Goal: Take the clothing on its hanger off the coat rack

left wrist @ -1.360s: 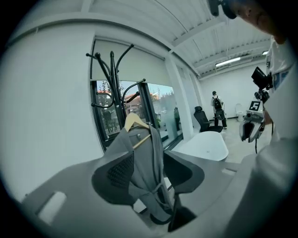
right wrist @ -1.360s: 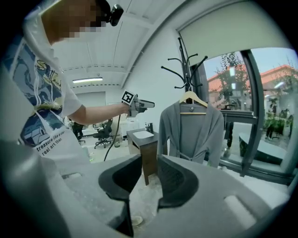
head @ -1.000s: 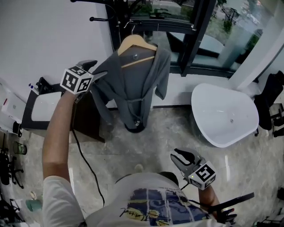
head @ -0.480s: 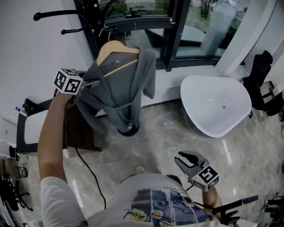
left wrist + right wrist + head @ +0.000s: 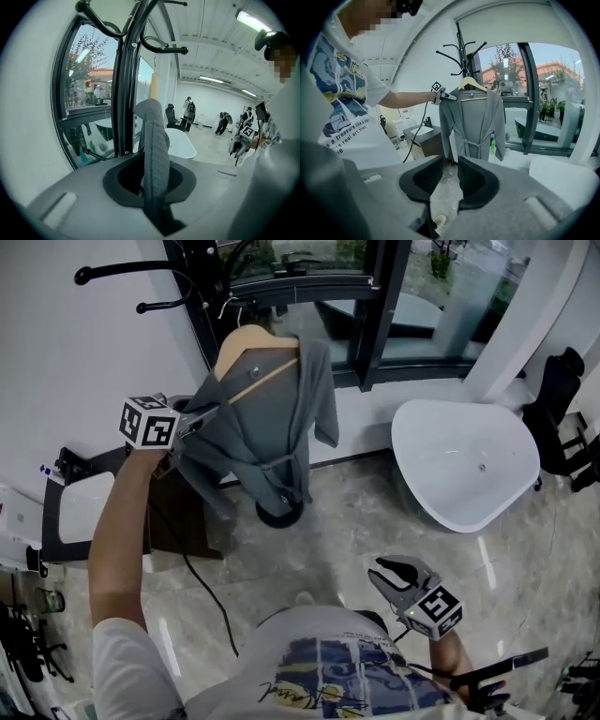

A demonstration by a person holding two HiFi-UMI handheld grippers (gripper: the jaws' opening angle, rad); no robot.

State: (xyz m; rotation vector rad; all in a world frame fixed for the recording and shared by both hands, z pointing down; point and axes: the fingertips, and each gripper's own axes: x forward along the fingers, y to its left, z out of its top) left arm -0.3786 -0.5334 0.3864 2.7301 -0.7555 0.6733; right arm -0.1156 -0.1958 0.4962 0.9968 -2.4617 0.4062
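A grey robe (image 5: 272, 427) hangs on a wooden hanger (image 5: 246, 341) hooked on the black coat rack (image 5: 202, 296). My left gripper (image 5: 202, 416) is at the robe's left shoulder, its jaws closing with a fold of grey fabric (image 5: 155, 154) pinched between them. The rack pole (image 5: 129, 93) stands just behind that fold. My right gripper (image 5: 398, 570) hangs low by the person's waist, open and empty. From the right gripper view the whole robe (image 5: 471, 117), the hanger (image 5: 471, 84) and the left gripper (image 5: 447, 97) show ahead of the right gripper (image 5: 451, 180).
A white bathtub (image 5: 464, 460) stands right of the rack under the dark-framed window (image 5: 380, 315). A dark vanity with a white basin (image 5: 84, 502) sits left, with a black cable (image 5: 202, 587) trailing over the floor. The rack's round base (image 5: 279, 514) rests under the robe.
The left gripper's jaws, open beside the robe's shoulder a second ago, have closed onto the fabric. The right gripper has barely moved.
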